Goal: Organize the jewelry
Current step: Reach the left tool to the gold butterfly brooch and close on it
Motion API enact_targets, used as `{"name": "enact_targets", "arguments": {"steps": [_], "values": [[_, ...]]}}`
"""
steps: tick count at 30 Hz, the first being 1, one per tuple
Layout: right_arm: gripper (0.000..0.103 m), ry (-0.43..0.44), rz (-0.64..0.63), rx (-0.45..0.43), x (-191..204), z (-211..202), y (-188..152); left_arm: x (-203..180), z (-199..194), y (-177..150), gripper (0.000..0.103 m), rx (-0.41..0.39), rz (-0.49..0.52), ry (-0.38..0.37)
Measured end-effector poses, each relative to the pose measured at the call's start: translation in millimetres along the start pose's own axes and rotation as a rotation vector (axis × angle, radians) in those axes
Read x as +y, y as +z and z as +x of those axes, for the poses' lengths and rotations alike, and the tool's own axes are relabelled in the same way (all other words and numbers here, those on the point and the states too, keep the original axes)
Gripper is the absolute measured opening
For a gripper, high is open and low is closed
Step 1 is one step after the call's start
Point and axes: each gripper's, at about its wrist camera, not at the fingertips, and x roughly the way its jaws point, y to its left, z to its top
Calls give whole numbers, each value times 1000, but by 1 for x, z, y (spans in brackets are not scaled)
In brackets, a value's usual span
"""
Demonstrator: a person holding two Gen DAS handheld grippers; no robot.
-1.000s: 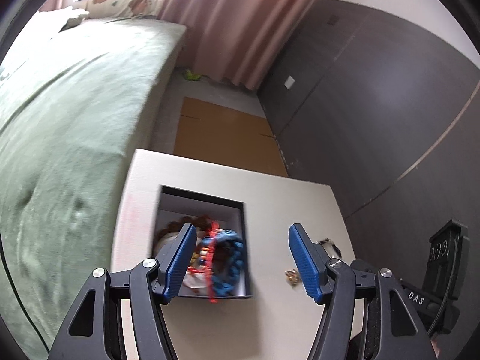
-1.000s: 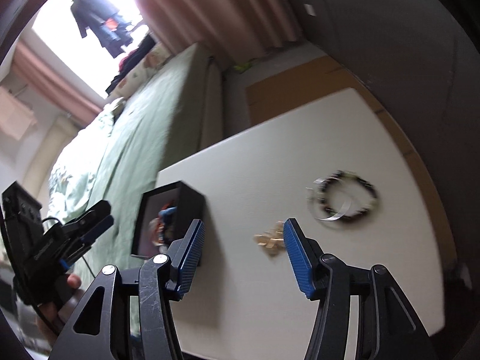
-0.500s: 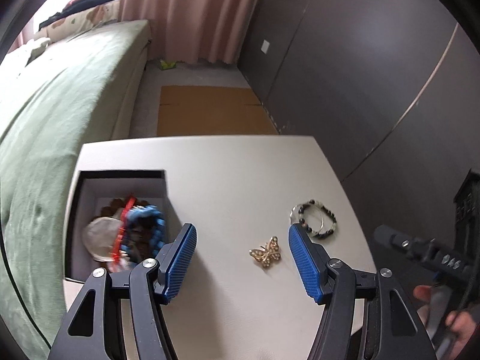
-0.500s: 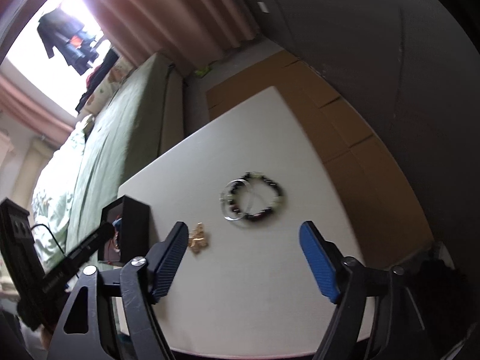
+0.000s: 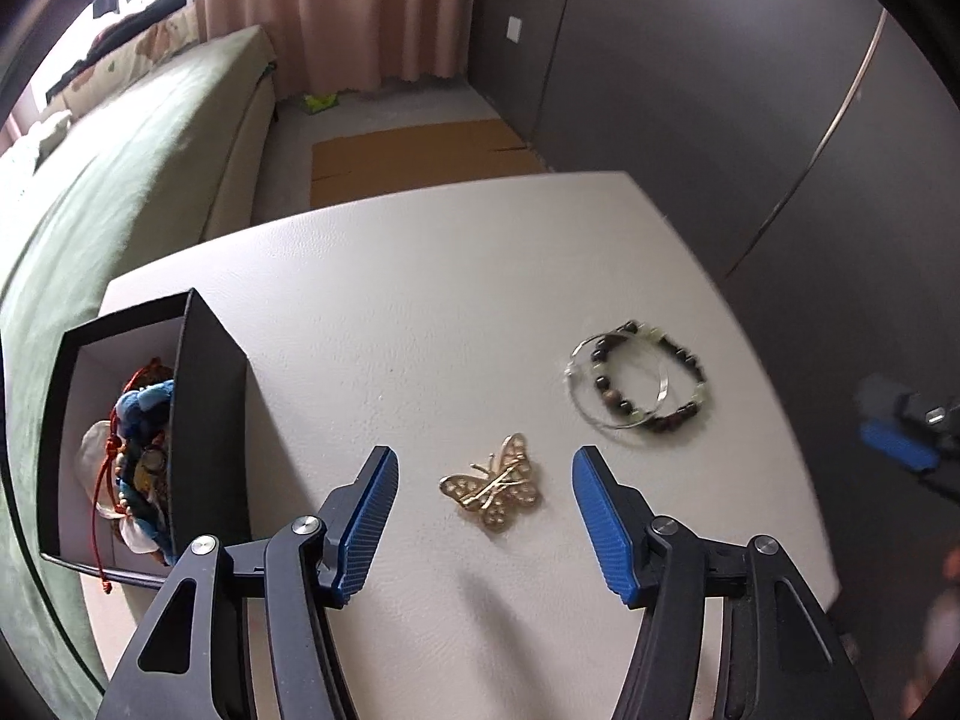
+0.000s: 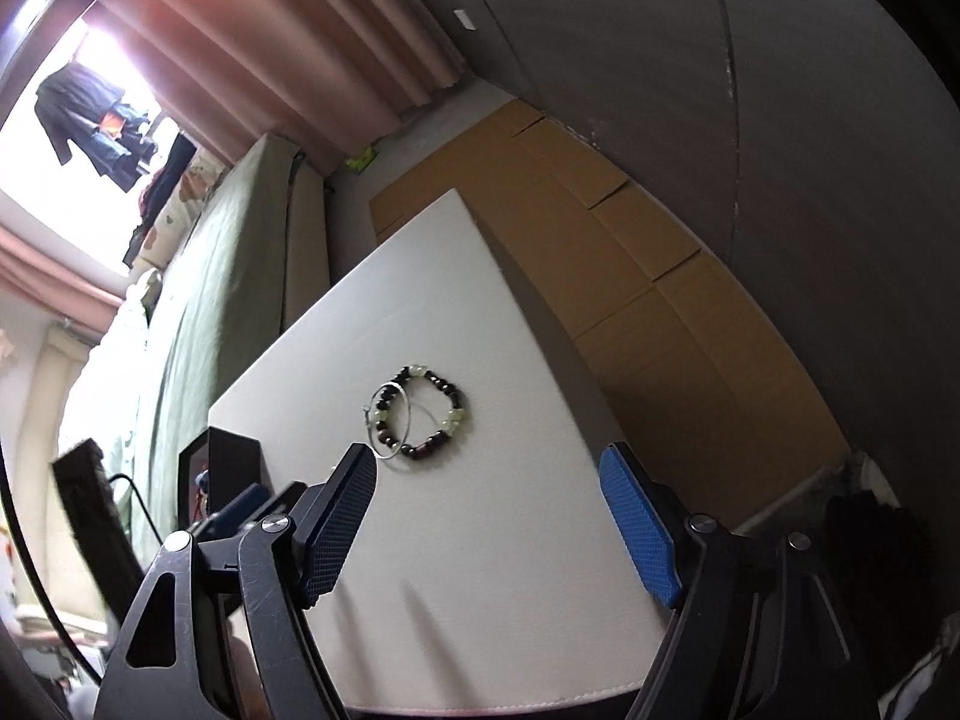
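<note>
Left wrist view looks down on a white, leather-textured square table (image 5: 432, 300), beside a bed with a green cover (image 5: 120, 180). At the table's left edge stands an open black cardboard box with a white lining (image 5: 207, 396), already holding a heap of jewelry: a blue braided bracelet, red cord and pale shell pieces (image 5: 135, 462). Well apart from it, toward the right edge, a dark-and-pale-green beaded bracelet (image 5: 654, 381) lies overlapping a thin silver wire bangle (image 5: 585, 396). Nearer the camera, a small gold butterfly brooch (image 5: 495, 489) rests flat on the table. The left gripper (image 5: 485, 501) hangs above the brooch with its blue-padded jaws released; they have just been closing a little, the brooch framed between them but untouched. In the right wrist view, the right gripper (image 6: 489, 531) is spread wide and empty over bare tabletop, having just been opening, the bracelets just beyond its left finger.
</note>
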Motion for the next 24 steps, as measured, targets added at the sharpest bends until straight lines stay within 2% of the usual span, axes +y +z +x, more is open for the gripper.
{"name": "enact_targets", "arguments": {"steps": [11, 19, 22, 24], "values": [[77, -7, -31, -6, 7, -2, 0, -8, 31, 0, 62, 46, 19, 75], [77, -35, -69, 22, 16, 10, -3, -11, 34, 0, 61, 27, -5, 85], [77, -45, -77, 20, 18, 9, -4, -13, 32, -2, 54, 17, 14, 76], [77, -48, -85, 18, 21, 9, -4, -12, 29, -5, 42, 11, 26, 68]]}}
